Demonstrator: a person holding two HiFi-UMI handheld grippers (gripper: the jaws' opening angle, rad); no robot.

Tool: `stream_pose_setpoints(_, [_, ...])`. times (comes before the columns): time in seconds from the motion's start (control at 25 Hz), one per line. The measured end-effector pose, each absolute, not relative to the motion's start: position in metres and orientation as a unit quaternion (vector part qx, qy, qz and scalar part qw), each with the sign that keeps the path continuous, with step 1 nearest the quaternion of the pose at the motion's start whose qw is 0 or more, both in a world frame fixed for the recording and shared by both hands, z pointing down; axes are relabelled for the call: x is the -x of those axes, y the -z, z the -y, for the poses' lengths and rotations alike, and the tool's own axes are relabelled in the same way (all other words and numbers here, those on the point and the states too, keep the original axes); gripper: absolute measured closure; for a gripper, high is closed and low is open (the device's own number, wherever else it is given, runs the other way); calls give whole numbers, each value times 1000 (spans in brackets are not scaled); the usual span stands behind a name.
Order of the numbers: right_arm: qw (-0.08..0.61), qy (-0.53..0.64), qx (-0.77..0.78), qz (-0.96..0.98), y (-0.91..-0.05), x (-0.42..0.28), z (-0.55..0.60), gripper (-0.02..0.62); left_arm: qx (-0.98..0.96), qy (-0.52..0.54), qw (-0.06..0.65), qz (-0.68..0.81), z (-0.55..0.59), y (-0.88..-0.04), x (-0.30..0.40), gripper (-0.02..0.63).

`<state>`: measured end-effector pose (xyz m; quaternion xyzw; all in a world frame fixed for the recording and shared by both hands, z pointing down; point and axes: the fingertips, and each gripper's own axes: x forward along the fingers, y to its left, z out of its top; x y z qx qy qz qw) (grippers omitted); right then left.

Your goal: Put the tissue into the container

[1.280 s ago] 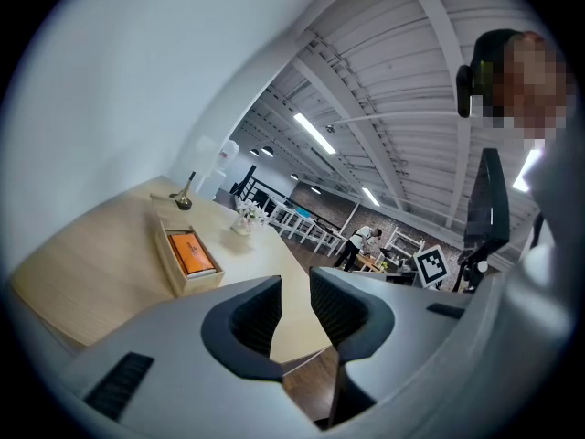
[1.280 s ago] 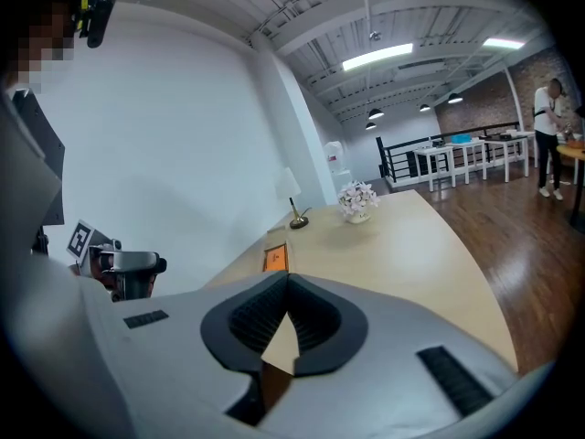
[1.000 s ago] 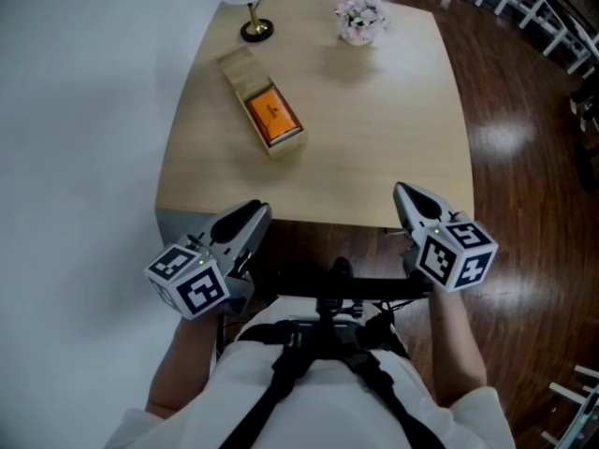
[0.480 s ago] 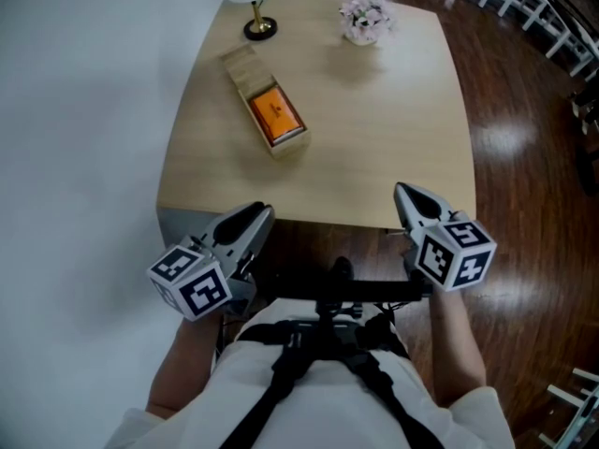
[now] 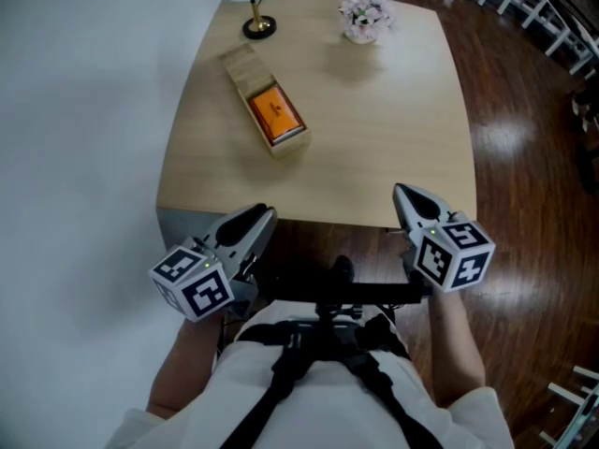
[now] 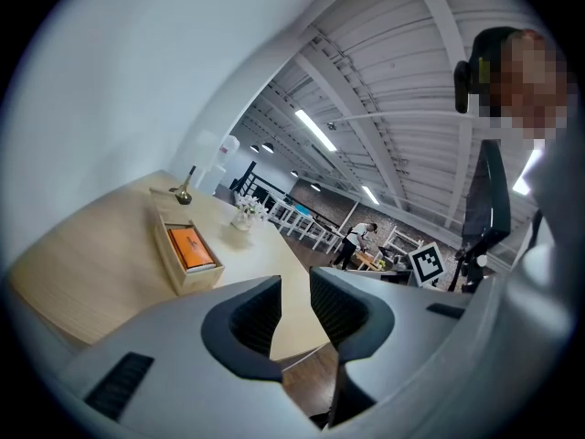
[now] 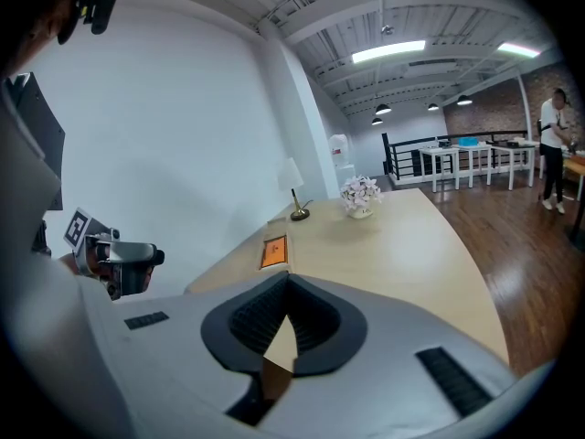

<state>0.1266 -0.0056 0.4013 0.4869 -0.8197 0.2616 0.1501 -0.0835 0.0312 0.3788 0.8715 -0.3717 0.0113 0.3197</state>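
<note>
**Table [image 5: 374, 138] edge: both grippers empty**

My right gripper [image 5: 401, 191] has its jaws together and my left gripper [image 5: 262, 215] has them slightly apart. The orange tissue pack [image 5: 274, 115] lies in the wooden container [image 5: 241, 66], far left. Risk: if I arrive with closed jaws, I'd shove the container.

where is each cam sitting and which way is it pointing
Head view: on the person's head, facing steeply down at the table; shows the person's torso, left gripper, right gripper.
Left gripper view: on the left gripper, facing along its parted jaws across the table; the person's torso shows at right.
Right gripper view: on the right gripper, facing along its closed jaws up the table; left gripper shows at left.
Shared: all three see the wooden box holding an orange pack.
</note>
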Motion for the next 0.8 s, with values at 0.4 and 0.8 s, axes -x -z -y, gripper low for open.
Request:
stream_pose_setpoints(0.4, [152, -261, -489, 818, -403, -128, 5, 595, -874, -9, 320, 367, -31, -379, 81, 505])
stream_pose_setpoints(0.8, [154, -262, -488, 818, -408, -129, 9, 595, -873, -12, 321, 367, -26, -383, 79, 506])
